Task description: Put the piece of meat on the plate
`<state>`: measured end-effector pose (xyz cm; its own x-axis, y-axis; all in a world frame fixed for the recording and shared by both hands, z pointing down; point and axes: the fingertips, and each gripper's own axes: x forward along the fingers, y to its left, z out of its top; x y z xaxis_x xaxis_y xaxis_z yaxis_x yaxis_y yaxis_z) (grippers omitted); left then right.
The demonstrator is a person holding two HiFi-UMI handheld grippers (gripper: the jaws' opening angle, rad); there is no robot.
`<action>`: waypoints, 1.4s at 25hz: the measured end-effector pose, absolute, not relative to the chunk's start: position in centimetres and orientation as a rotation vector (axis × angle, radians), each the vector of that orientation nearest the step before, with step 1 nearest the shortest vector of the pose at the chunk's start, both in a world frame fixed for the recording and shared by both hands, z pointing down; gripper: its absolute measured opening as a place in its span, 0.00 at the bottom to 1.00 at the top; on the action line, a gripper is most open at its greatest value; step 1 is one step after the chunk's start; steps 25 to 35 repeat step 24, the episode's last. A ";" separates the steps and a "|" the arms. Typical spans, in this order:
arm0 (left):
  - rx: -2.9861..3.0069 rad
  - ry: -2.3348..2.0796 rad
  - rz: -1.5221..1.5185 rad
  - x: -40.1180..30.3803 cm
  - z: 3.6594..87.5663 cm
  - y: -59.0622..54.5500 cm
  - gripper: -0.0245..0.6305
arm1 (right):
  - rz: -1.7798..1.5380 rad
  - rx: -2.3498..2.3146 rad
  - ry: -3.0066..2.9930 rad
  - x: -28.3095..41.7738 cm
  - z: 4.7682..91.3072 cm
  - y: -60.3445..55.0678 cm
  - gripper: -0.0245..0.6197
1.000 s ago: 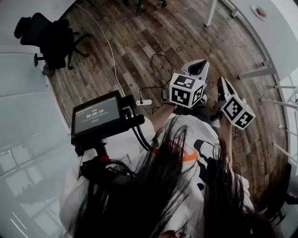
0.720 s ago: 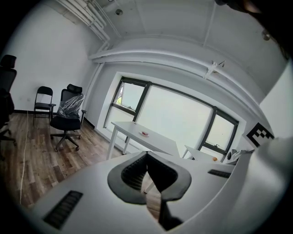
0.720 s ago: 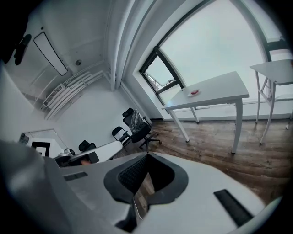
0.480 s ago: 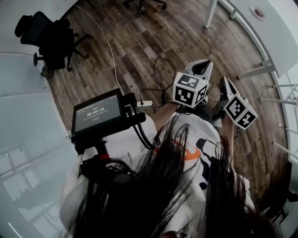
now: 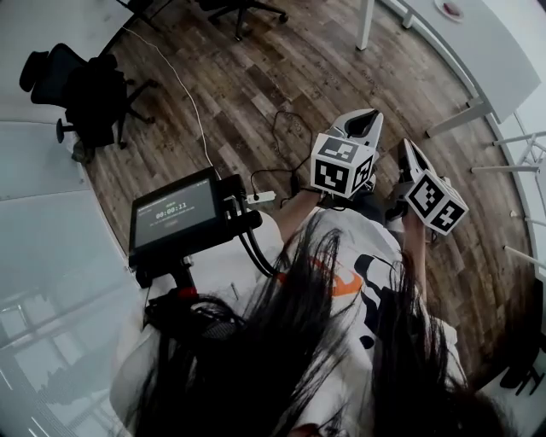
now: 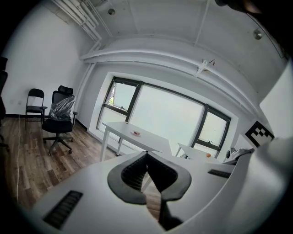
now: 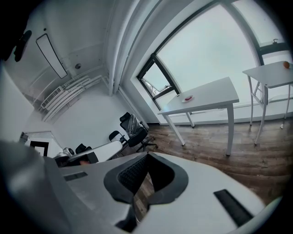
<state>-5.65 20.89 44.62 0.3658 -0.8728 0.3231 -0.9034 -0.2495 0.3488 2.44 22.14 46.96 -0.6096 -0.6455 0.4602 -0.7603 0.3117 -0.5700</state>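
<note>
A white table (image 6: pixel 151 141) stands by the window across the room. On it lies a small plate with a reddish piece (image 6: pixel 136 133), also seen in the right gripper view as the plate (image 7: pixel 187 98) and at the top edge of the head view as the plate (image 5: pixel 450 8). My left gripper (image 5: pixel 363 125) and right gripper (image 5: pixel 404 154) hang side by side above the wooden floor, far from that table. The left gripper (image 6: pixel 147 154) has its jaws together with nothing between them. The right gripper (image 7: pixel 147 156) is likewise shut and empty.
Black office chairs (image 5: pixel 90 90) stand at the left, and another chair (image 6: pixel 58 119) sits near the wall. A cable and power strip (image 5: pixel 260 196) lie on the floor. A screen on a mount (image 5: pixel 175 213) sits at my chest. A second table carries a small orange thing (image 7: pixel 286 65).
The head view has shifted slightly, so the floor and chairs sit a little lower left in the picture. Both grippers keep their places and stay shut.
</note>
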 end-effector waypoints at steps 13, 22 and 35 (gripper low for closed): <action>2.203 -1.504 0.119 -4.8 44.6 21.2 0.05 | 1.197 1.349 -2.417 2.9 47.4 22.9 0.05; 2.229 -1.483 0.146 -4.5 44.9 21.5 0.05 | 1.219 1.375 -2.411 3.1 47.9 23.4 0.05; 2.232 -1.480 0.152 -4.5 45.0 21.6 0.05 | 1.221 1.377 -2.409 3.1 48.0 23.5 0.05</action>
